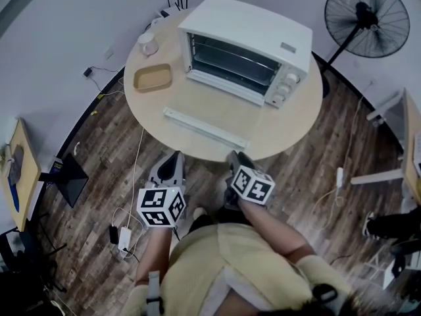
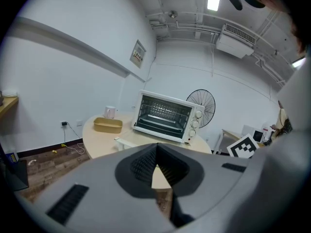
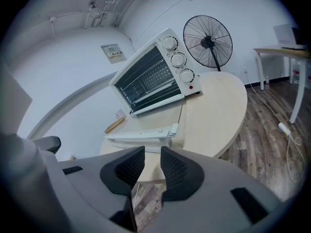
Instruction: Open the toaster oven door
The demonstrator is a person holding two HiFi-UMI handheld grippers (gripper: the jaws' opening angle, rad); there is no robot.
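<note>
My left hand-held gripper (image 1: pixel 172 160), pinched together on nothing, and my right hand-held gripper (image 1: pixel 237 158), jaws narrowly apart and empty, hang over open floor just short of the round surface's (image 1: pixel 289 137) near edge. The one white toaster oven (image 1: pixel 247 41) sits toward the far side, its glass door upright and closed, with three knobs (image 1: pixel 284 89) at its right end. Sharing the surface are one long white bar (image 1: pixel 205 127), one tan tray (image 1: pixel 152 78) and one white cup (image 1: pixel 148 43).
</note>
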